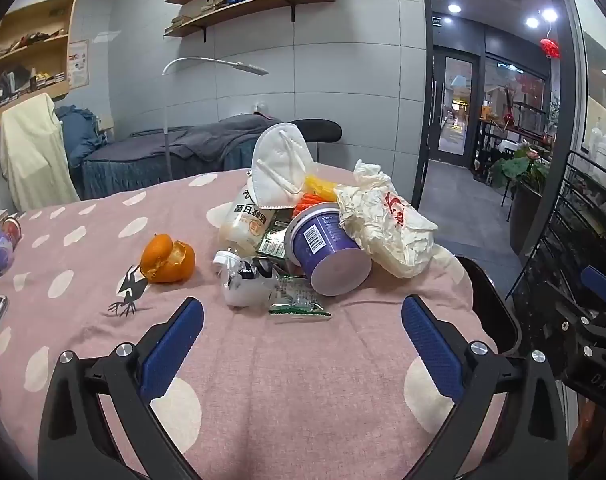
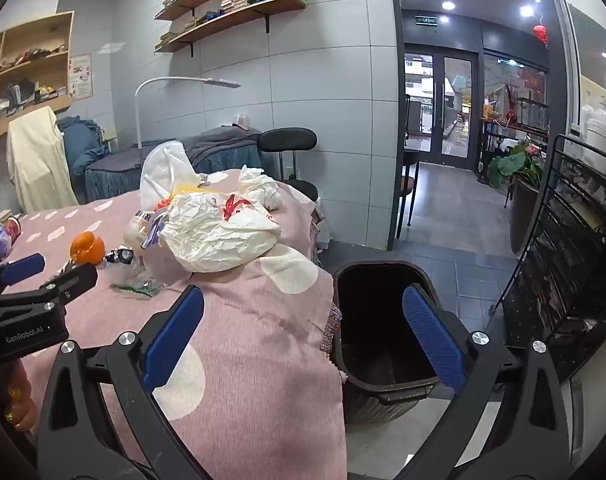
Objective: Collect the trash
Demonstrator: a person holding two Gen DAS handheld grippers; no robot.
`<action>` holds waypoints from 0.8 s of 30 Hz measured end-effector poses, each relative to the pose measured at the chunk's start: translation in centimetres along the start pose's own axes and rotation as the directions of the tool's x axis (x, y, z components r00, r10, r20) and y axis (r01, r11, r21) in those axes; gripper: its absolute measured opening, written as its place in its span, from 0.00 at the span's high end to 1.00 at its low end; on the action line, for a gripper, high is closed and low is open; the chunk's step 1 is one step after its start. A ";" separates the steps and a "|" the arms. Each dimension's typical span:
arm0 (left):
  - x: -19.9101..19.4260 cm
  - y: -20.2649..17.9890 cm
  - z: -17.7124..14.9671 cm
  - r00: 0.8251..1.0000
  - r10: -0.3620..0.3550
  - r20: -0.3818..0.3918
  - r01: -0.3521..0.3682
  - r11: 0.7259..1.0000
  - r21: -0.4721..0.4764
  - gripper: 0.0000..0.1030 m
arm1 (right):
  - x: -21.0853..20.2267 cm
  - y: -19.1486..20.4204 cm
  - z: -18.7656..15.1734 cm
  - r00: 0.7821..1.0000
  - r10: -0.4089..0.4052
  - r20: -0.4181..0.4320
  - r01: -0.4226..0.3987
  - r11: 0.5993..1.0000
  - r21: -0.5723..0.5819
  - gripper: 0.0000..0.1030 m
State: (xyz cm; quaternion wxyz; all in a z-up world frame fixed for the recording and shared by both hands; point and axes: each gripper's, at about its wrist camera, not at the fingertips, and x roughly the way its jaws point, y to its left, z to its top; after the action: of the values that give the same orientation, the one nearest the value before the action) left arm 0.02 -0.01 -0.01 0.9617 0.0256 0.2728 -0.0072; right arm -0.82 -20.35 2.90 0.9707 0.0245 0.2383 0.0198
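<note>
Left wrist view first: the left gripper [image 1: 302,326] hangs over the pink dotted tablecloth [image 1: 263,380] with its blue pads spread as wide as they go, nothing between them. Using the purple cup [image 1: 327,254] as the anchor: it lies tipped on its side in the middle of the trash pile, straight ahead of the gripper. A crumpled paper bag [image 1: 387,232] leans on it from the right, a white face mask [image 1: 281,170] sits behind and above it, a green wrapper [image 1: 299,304] lies flat just in front of it, and the orange peel [image 1: 167,258] sits apart to its left. The gripper is tilted down at the pile, I'd guess lining up a first grab.

Right wrist view: the right gripper [image 2: 303,326] is also wide open and empty, hovering at the cloth's edge. The black bin [image 2: 383,320] stands on the floor right of the cup's pile, just beside the table, handy for drops. It looks empty, but it's dark in there, so can't swear to it.
</note>
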 end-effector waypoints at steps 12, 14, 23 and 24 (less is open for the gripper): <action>-1.2 -0.8 0.3 0.999 -0.023 0.049 0.023 1.000 -0.007 0.06 | -1.5 -0.5 0.0 0.999 0.026 0.034 -0.027 0.999 0.033 0.04; -1.3 -0.8 0.3 0.998 -0.025 0.053 0.025 1.000 -0.008 0.06 | -1.6 -0.6 0.1 0.999 0.027 0.039 -0.028 0.999 0.038 0.04; -1.4 -0.9 0.2 0.997 -0.033 0.069 0.033 0.999 -0.003 0.06 | -1.9 -0.4 0.3 0.998 0.026 0.051 -0.028 0.999 0.031 0.04; -1.4 -0.9 0.2 0.997 -0.032 0.068 0.033 0.999 -0.004 0.06 | -1.9 -0.4 0.3 0.998 0.028 0.050 -0.030 0.999 0.030 0.04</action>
State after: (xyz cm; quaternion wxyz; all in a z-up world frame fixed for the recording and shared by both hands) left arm -1.11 -0.94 0.92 0.9703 0.0185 0.2402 -0.0230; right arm -2.39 -20.81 4.04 0.9754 0.0434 0.2142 0.0295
